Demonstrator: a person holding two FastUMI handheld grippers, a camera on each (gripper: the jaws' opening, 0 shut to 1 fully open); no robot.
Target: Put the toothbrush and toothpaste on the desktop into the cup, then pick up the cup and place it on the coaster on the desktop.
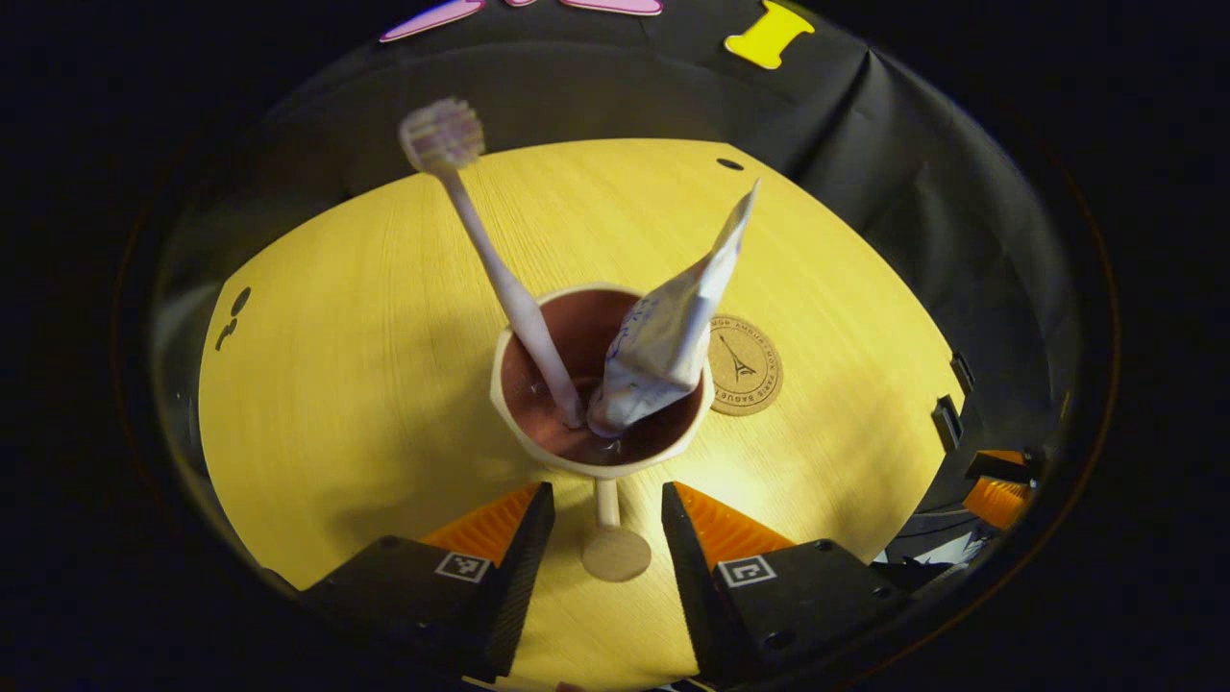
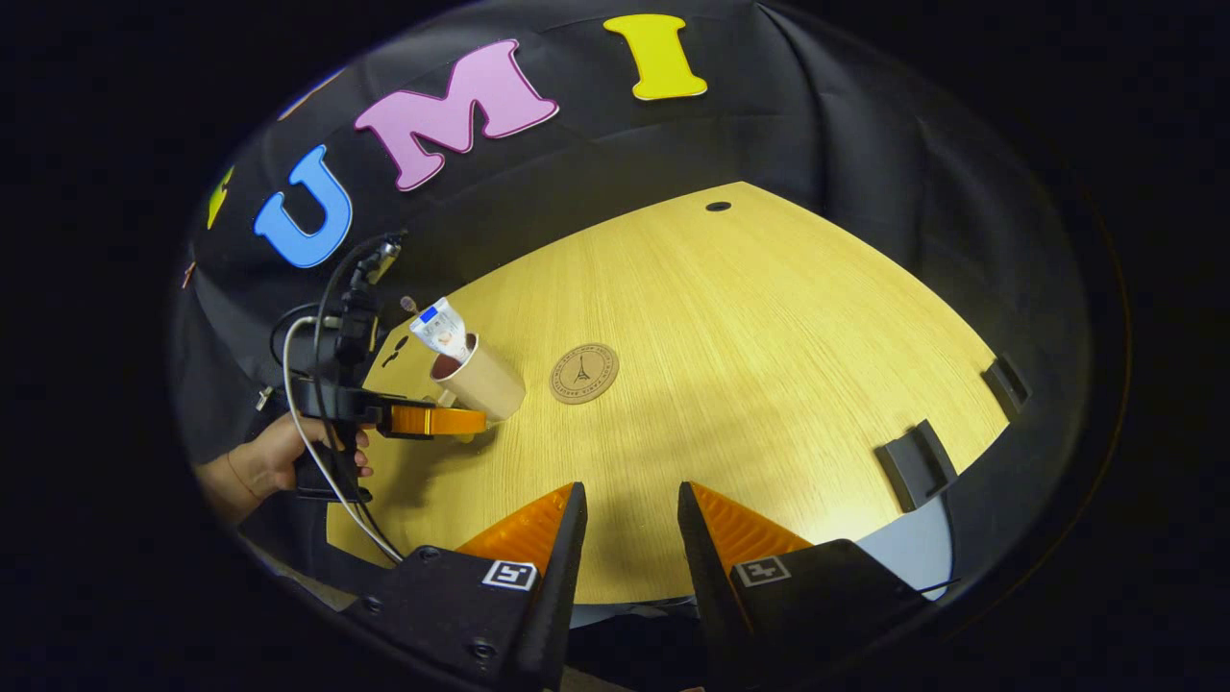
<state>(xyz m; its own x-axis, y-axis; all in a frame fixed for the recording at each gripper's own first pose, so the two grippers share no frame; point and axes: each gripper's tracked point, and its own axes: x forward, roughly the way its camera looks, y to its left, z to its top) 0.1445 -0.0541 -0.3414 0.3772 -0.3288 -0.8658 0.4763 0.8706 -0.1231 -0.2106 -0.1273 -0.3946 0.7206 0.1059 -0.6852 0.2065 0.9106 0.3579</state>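
A beige cup [image 1: 538,447] with a dark inside stands upright on the wooden desktop [image 1: 365,384]. In it lean a white toothbrush [image 1: 490,259], bristles up, and a white toothpaste tube [image 1: 673,327]. The cup's thin handle [image 1: 609,538] points at me, between the spread fingers of my left gripper [image 1: 607,524], which is open and does not touch it. A round cork coaster [image 1: 745,365] lies just right of the cup. In the right gripper view, the cup [image 2: 485,384] with the toothpaste tube [image 2: 442,327] sits left of the coaster [image 2: 584,373], the left gripper [image 2: 437,420] beside it. My right gripper [image 2: 625,524] hangs open over the near edge.
A hand [image 2: 274,457] holds the left gripper, with cables looping around it. Two black clips [image 2: 918,463] sit on the desktop's right edge. A small hole [image 2: 718,206] marks the far side of the desktop [image 2: 769,336], with black cloth walls all round.
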